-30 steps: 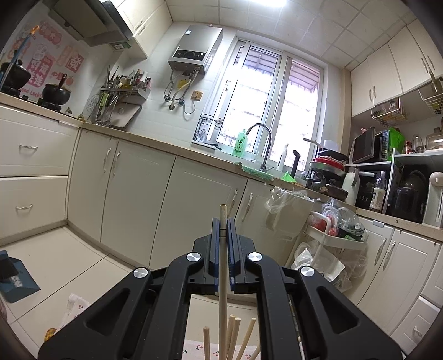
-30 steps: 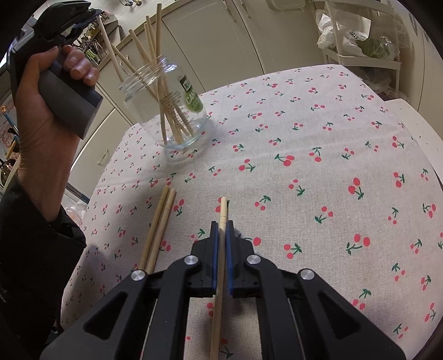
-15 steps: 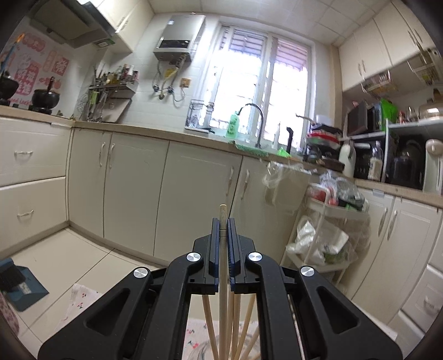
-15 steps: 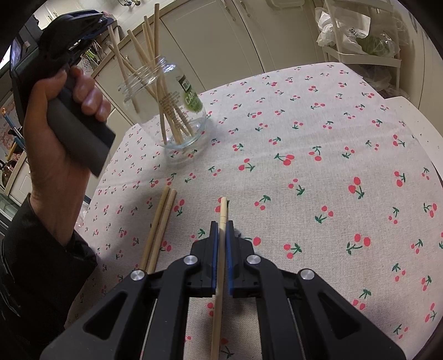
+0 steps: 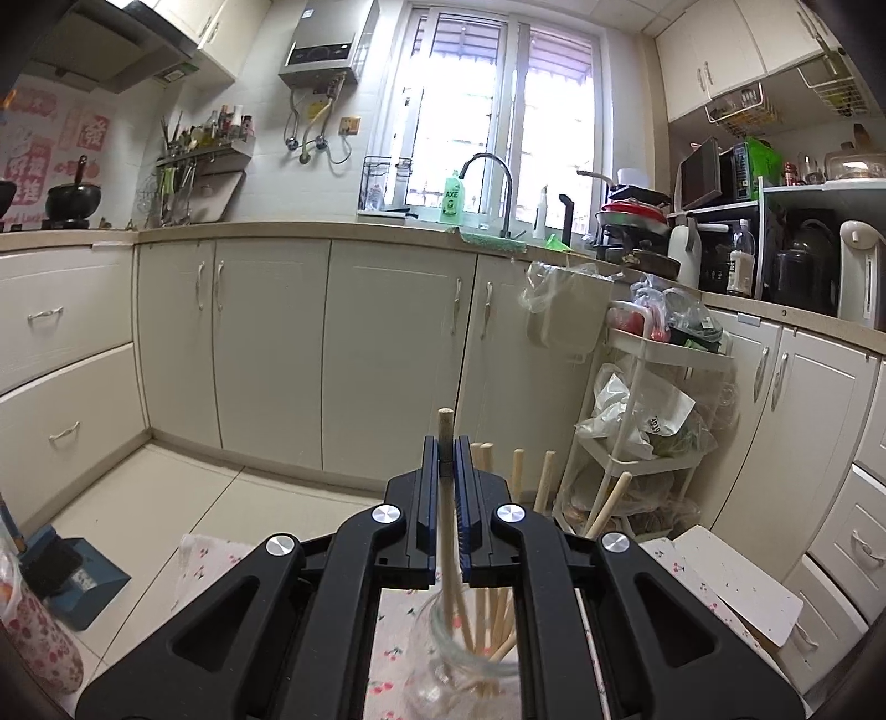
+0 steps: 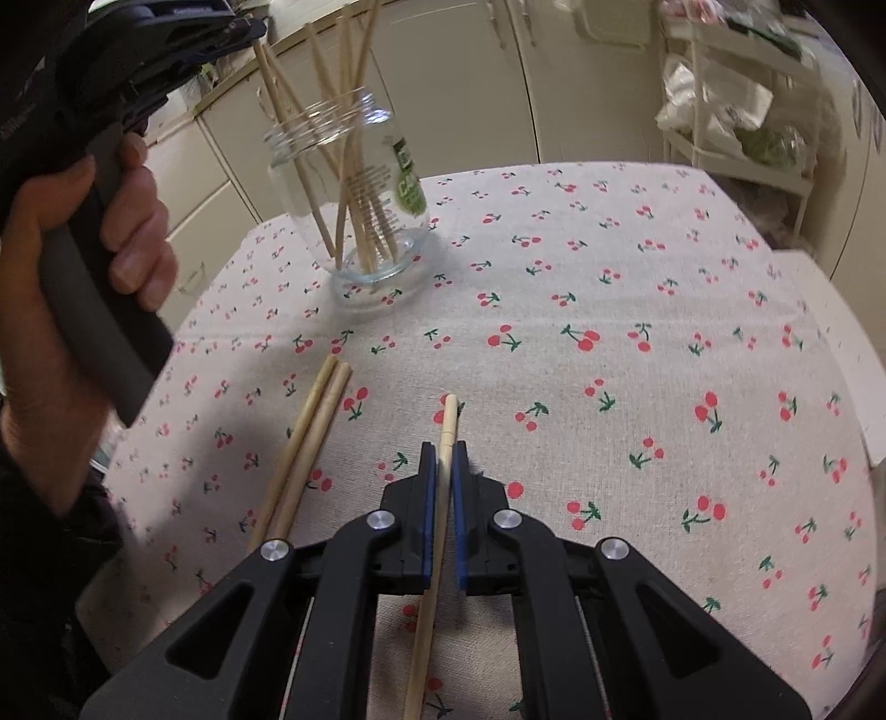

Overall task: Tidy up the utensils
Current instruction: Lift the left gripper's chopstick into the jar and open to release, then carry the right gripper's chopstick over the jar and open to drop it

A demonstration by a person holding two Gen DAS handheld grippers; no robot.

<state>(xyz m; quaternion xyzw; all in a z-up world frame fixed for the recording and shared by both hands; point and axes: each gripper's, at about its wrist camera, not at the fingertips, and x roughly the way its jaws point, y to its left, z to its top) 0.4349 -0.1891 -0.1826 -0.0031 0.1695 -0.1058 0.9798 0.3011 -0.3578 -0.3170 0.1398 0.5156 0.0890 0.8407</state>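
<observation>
- Left gripper (image 5: pixel 446 443): jaws closed on a single wooden chopstick (image 5: pixel 446 498). The stick stands nearly upright between the blue pads, its top end above the fingertips and its lower part reaching down into the mouth of the glass jar (image 5: pixel 443 664) directly beneath.
- In the right wrist view the same left gripper (image 6: pixel 243 27) sits above and to the left of the jar, held by the person's left hand (image 6: pixel 111 221) around a dark grey grip.
- Glass jar (image 6: pixel 354 194): upright on the cherry-print tablecloth (image 6: pixel 664 360), towards the far left part of the table. It carries a green label and holds several chopsticks (image 6: pixel 343 155), leaning at different angles and fanned out above the rim.
- Right gripper (image 6: pixel 441 448): jaws closed on another chopstick (image 6: pixel 437 526), which runs lengthwise between the pads and pokes out beyond the fingertips, low over the cloth. Whether its tip touches the cloth cannot be told.
- Two loose chopsticks (image 6: pixel 304 443) lie side by side, touching, flat on the cloth just left of the right gripper.
- Background: cream kitchen cabinets (image 5: pixel 277 343), a sink tap (image 5: pixel 493 183) under the window, and a white trolley (image 5: pixel 637 415) stacked with bags.
</observation>
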